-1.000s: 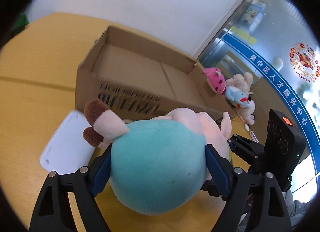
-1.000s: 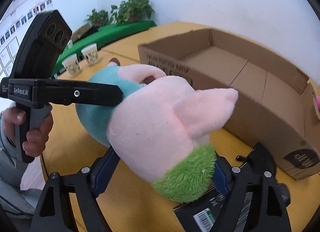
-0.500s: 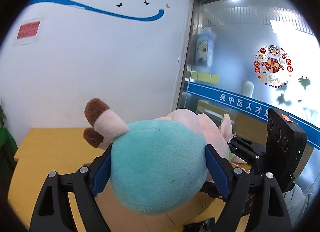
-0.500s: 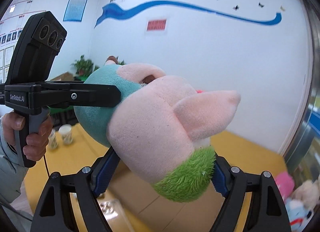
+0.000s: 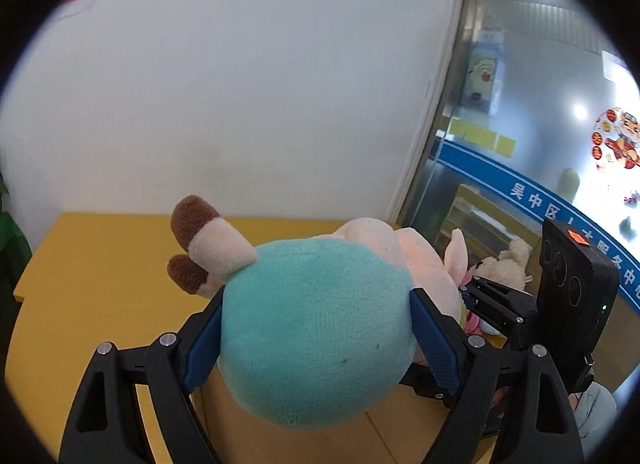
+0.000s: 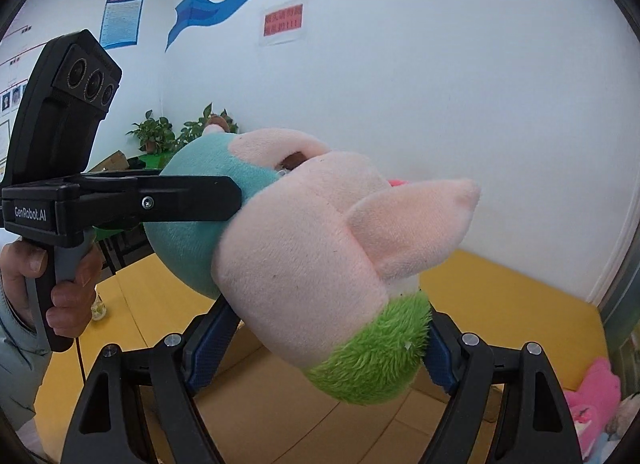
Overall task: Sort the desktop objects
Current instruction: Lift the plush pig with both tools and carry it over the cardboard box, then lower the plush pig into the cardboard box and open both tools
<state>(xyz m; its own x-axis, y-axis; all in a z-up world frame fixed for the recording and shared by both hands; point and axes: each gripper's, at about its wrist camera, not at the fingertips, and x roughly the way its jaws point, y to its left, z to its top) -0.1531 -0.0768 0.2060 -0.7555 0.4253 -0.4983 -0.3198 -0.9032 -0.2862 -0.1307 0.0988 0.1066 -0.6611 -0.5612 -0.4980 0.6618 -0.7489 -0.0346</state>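
Observation:
A large plush pig [image 5: 316, 328] with a teal body, pink head, brown feet and green collar is held in the air by both grippers. My left gripper [image 5: 316, 340] is shut on its teal body. My right gripper [image 6: 316, 348] is shut on its pink head [image 6: 304, 264] by the green collar. Below the toy lies the brown floor of the cardboard box [image 6: 260, 404], also seen in the left wrist view [image 5: 400, 436]. The left gripper's body [image 6: 60, 199] shows in the right wrist view, the right one's body [image 5: 568, 296] in the left wrist view.
The yellow table [image 5: 100, 264] runs to a white wall. Other plush toys lie at the right: a cream one [image 5: 508, 264] and a pink one [image 6: 592, 408]. Potted plants [image 6: 160, 135] stand at the far left. A glass wall [image 5: 520, 143] is on the right.
Both grippers lifted the pig and tilted up a second ago; since half a second ago they have tipped slightly down, so the table and box floor show again.

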